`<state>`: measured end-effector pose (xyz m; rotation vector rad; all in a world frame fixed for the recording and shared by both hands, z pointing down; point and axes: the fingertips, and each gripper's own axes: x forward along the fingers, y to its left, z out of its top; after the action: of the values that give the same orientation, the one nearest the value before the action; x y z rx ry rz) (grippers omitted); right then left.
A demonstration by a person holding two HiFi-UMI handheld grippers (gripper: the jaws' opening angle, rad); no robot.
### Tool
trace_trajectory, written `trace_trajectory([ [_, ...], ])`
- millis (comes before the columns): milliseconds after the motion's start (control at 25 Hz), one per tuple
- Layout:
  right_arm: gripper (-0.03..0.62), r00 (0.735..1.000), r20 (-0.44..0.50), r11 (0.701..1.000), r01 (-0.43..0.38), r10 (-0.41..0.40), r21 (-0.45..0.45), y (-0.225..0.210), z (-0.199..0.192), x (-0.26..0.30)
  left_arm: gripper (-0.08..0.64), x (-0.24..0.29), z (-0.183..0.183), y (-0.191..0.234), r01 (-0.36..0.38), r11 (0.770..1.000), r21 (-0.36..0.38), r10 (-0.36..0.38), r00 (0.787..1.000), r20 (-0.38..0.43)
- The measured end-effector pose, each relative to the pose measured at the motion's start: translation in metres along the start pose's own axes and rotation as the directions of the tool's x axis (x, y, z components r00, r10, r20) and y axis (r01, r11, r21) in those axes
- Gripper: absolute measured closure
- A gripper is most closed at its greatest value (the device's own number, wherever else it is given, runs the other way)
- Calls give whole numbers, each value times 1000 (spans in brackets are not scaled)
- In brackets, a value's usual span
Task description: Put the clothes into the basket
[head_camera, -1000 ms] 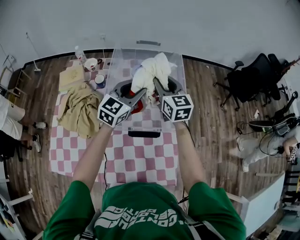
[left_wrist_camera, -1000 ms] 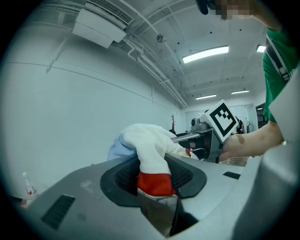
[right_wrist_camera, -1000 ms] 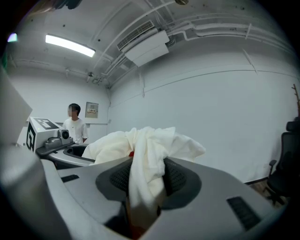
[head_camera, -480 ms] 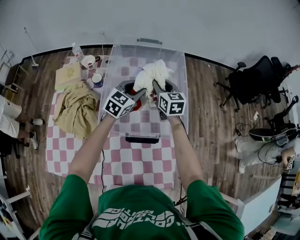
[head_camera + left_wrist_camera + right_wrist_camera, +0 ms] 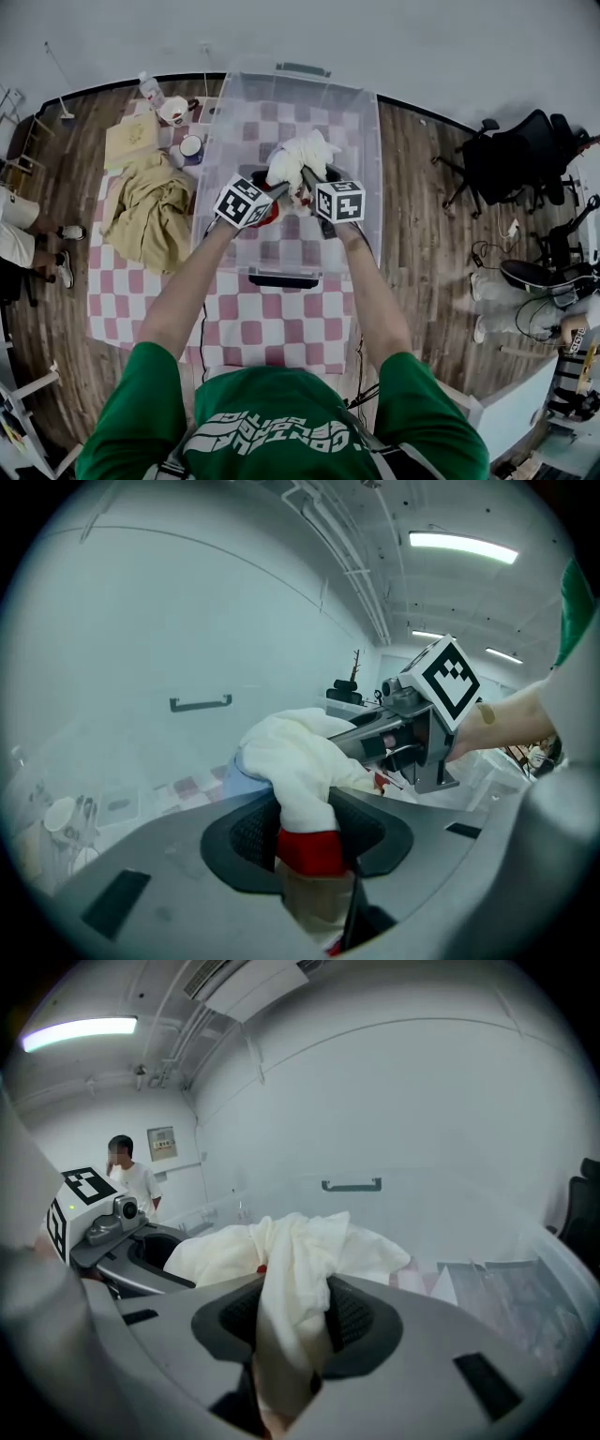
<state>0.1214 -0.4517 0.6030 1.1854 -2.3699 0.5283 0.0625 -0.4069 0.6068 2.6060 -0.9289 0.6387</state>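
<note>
A white garment (image 5: 298, 161) with a red part hangs bunched between both grippers, inside the clear plastic basket (image 5: 366, 141). My left gripper (image 5: 274, 193) is shut on its left side; in the left gripper view the white and red cloth (image 5: 305, 789) is pinched between the dark pads. My right gripper (image 5: 307, 178) is shut on the right side, where white cloth (image 5: 295, 1288) fills its jaws. A tan garment (image 5: 155, 214) lies crumpled on the checked cloth left of the basket.
The basket stands on a pink and white checked cloth (image 5: 253, 323) on the wooden floor. Cups (image 5: 190, 147), a bottle (image 5: 150, 90) and a folded beige cloth (image 5: 131, 139) sit at the back left. Office chairs (image 5: 511, 155) stand to the right. A person (image 5: 122, 1171) stands far off.
Both grippers have sunk together with the white garment, from above the basket's rim down into the basket. The garment hangs lower and more bunched.
</note>
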Motion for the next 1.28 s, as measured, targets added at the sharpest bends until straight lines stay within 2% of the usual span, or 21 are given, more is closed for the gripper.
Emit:
trace_trajectory([
  [240, 451, 993, -103, 998, -61, 61, 6, -6, -29, 21, 417, 14, -34, 8, 9, 999, -40, -12, 996, -83],
  [440, 451, 975, -207, 996, -82, 84, 22, -11, -55, 34, 417, 28, -65, 9, 2, 997, -83, -16, 986, -167],
  [640, 449, 951, -280, 991, -120, 130, 51, -10, -85, 46, 417, 35, -95, 8, -2, 997, -77, -19, 962, -272],
  [800, 449, 940, -309, 989, -133, 146, 63, -8, -103, 54, 417, 39, -114, 7, -2, 996, -93, -28, 946, -322],
  [1280, 449, 878, -460, 986, -163, 136, -19, -4, -157, 57, 417, 45, -155, -17, 95, 993, -65, -114, 885, -452],
])
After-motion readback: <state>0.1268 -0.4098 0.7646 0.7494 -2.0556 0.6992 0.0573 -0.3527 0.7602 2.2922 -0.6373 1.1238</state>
